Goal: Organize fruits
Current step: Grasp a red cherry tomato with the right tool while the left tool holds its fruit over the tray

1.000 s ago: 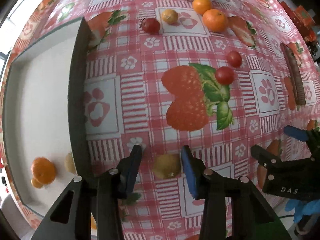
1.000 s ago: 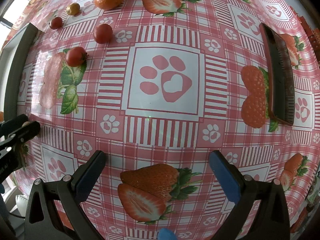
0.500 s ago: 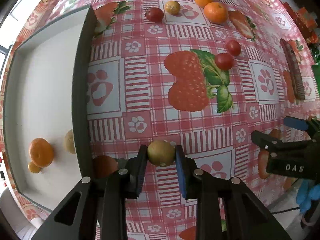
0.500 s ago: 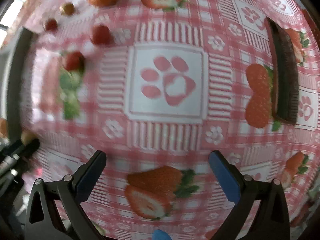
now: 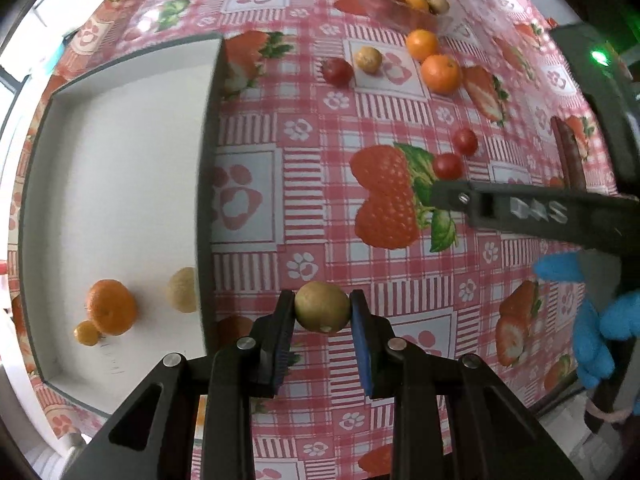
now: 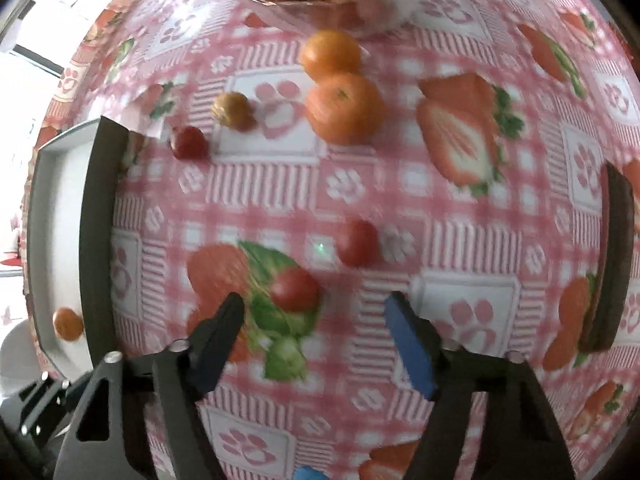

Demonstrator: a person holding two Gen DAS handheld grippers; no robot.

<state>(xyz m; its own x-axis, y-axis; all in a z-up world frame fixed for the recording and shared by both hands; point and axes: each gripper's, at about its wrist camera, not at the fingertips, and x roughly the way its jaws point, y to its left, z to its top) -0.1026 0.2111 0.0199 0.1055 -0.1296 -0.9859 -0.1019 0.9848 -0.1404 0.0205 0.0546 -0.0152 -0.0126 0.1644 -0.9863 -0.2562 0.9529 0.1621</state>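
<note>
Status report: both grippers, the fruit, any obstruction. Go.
Left gripper shut on yellow-green fruit, beside white tray. Right gripper open, empty, over cherry tomato. Nothing between fruit and tray.

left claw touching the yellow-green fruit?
Touching. Left wrist view: the left claw has both fingers pressed against the sides of the yellow-green fruit, no gap visible.

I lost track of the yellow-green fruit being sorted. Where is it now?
In the left wrist view, the yellow-green fruit sits clamped in the left gripper, just right of the white tray.
</note>
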